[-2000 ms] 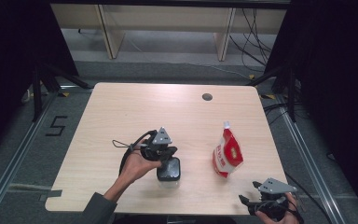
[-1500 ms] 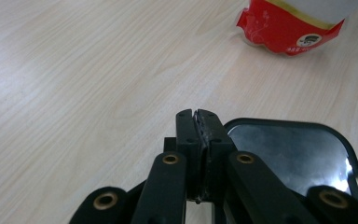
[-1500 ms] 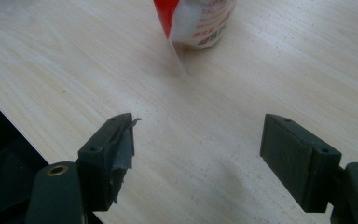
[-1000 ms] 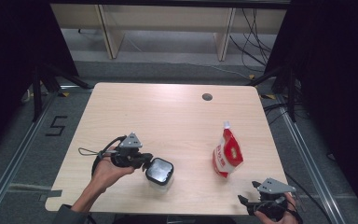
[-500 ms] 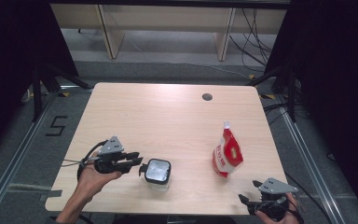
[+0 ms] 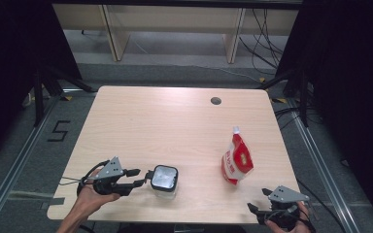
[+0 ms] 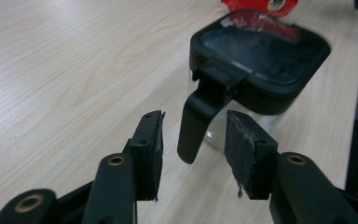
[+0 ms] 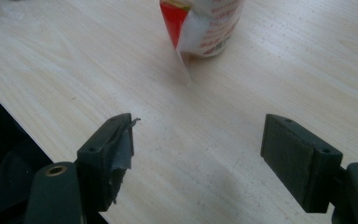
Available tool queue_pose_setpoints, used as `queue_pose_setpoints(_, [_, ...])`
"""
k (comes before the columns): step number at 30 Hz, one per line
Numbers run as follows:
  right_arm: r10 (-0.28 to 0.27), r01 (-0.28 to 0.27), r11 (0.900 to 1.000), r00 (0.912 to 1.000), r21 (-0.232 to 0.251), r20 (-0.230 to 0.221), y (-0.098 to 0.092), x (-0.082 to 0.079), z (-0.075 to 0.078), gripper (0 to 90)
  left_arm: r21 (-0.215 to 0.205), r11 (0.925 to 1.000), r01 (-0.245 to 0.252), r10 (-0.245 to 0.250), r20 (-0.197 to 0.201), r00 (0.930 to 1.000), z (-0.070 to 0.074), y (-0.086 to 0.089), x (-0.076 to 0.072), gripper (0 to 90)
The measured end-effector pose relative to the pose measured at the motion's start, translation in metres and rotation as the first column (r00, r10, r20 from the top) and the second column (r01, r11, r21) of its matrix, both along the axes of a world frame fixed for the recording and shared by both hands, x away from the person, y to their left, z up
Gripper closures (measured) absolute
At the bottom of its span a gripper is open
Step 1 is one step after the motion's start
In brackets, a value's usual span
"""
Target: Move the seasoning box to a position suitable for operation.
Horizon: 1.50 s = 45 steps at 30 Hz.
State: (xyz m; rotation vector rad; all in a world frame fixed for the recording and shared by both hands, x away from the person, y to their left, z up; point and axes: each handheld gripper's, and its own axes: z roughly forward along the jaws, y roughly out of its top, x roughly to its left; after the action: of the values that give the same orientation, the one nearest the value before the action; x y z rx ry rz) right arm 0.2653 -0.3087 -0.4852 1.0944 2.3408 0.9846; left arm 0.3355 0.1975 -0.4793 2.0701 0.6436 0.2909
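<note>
Pale wood-grain counter (image 6: pixel 141 121) stands under dark curtains, with a clear glass jug capped by a square black lid (image 6: pixel 164 180) near its front edge, left of middle. Two seconds back the person's left claw (image 6: pixel 143 177) carried that jug by its handle farther up the counter; since then the jug has been brought down toward the near-left edge and set on the wood. The left claw's jaws have just been opening, and the left gripper view shows the curved black handle (image 7: pixel 196 122) hanging free in the gap, with daylight on either side of it and neither pad pressing. I would read that as the placing step done and the release under way; pulling the claw straight back along the handle's line looks like what remains, and a sideways drift could nudge the jug.

Relative to the jug, the left claw sits just beside it on the left, jaws level and straddling the handle. A red and white stand-up pouch with a spout (image 6: pixel 236 158) is well off to the jug's right and a little farther back, upright. The right claw (image 6: pixel 253 209) rests beyond that pouch, at the front right corner, jaws spread wide on nothing, bare counter between them.
</note>
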Motion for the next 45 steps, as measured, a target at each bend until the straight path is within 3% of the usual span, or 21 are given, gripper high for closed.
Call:
queue_pose_setpoints(4, [-0.01, 0.01, 1.0, 0.9999, 0.006, -0.011, 0.001, -0.001, 0.0, 26.3, 0.005, 0.9998, 0.017, -0.017, -0.016, 0.9997, -0.008, -0.005, 0.004, 55.6])
queue_pose_setpoints(8, [0.009, -0.009, 1.0, 1.0, 0.001, 0.002, 0.0, 0.001, 0.0, 26.3, 0.009, 0.9994, 0.033, -0.033, -0.001, 0.9995, -0.011, -0.013, 0.008, 55.4])
queue_pose_setpoints(9, [-0.009, 0.009, 1.0, 0.9999, 0.011, -0.012, 0.001, -0.001, 0.0, 26.3, 0.032, 0.9984, 0.047, -0.047, 0.019, 0.9987, -0.01, -0.013, 0.01, 55.1])
queue_pose_setpoints(11, [-0.007, 0.007, 1.0, 0.9999, 0.013, -0.013, 0.002, -0.001, 0.0, 26.3, 0.011, 0.9984, 0.055, -0.055, 0.001, 0.9985, -0.01, -0.016, 0.01, 55.1])
queue_pose_setpoints(13, [-0.007, 0.007, 1.0, 0.9999, 0.005, -0.009, 0.002, -0.001, 0.0, 26.3, 0.03, 0.9978, 0.06, -0.06, 0.012, 0.9981, -0.011, -0.017, 0.011, 56.0])
queue_pose_setpoints(14, [-0.016, 0.016, 1.0, 0.9997, 0.013, -0.02, 0.003, -0.002, 0.0, 26.3, 0.012, 0.9981, 0.061, -0.061, 0.001, 0.9982, -0.012, -0.019, 0.011, 57.6])
queue_pose_setpoints(16, [-0.003, 0.003, 1.0, 1.0, 0.007, -0.007, 0.002, -0.001, 0.0, 26.3, 0.017, 0.9978, 0.065, -0.065, 0.011, 0.9978, -0.012, -0.018, 0.012, 60.8])
queue_pose_setpoints(17, [-0.004, 0.004, 1.0, 1.0, 0.008, -0.006, 0.002, -0.001, 0.0, 26.3, 0.006, 0.9979, 0.064, -0.064, 0.003, 0.998, -0.011, -0.018, 0.01, 62.8])
queue_pose_setpoints(22, [-0.006, 0.006, 1.0, 1.0, 0.014, -0.005, 0.003, -0.001, -0.001, 26.3, 0.028, 0.9971, 0.071, -0.072, 0.034, 0.9968, -0.009, -0.016, 0.005, 68.2])
queue_pose_setpoints(23, [-0.011, 0.011, 1.0, 0.9998, 0.018, -0.016, 0.004, -0.002, 0.0, 26.3, 0.029, 0.9976, 0.062, -0.063, 0.015, 0.9979, -0.009, -0.016, 0.001, 68.6])
queue_pose_setpoints(26, [0.016, -0.016, 1.0, 0.9998, -0.002, 0.011, 0.003, 0.0, 0.0, 26.3, 0.034, 0.9959, 0.084, -0.085, 0.025, 0.9961, -0.008, -0.016, 0.0, 69.4])
queue_pose_setpoints(29, [0.023, -0.023, 1.0, 0.9997, 0.008, 0.006, 0.004, 0.0, 0.0, 26.3, 0.039, 0.9952, 0.089, -0.09, 0.006, 0.996, -0.008, -0.018, -0.005, 69.9])
queue_pose_setpoints(33, [0.032, -0.032, 0.999, 0.9995, 0.021, -0.002, 0.005, 0.0, 0.0, 26.4, 0.027, 0.996, 0.086, -0.086, 0.011, 0.9962, -0.008, -0.026, -0.008, 70.6])
queue_pose_setpoints(42, [0.042, -0.042, 0.999, 0.9991, 0.018, 0.01, 0.008, -0.001, 0.001, 26.4, 0.065, 0.9943, 0.084, -0.087, 0.037, 0.9956, -0.007, -0.047, -0.01, 71.6])
queue_pose_setpoints(45, [0.055, -0.055, 0.998, 0.9985, 0.027, 0.003, 0.01, -0.001, 0.001, 26.4, 0.049, 0.9962, 0.072, -0.073, 0.024, 0.997, -0.007, -0.055, -0.01, 71.7])
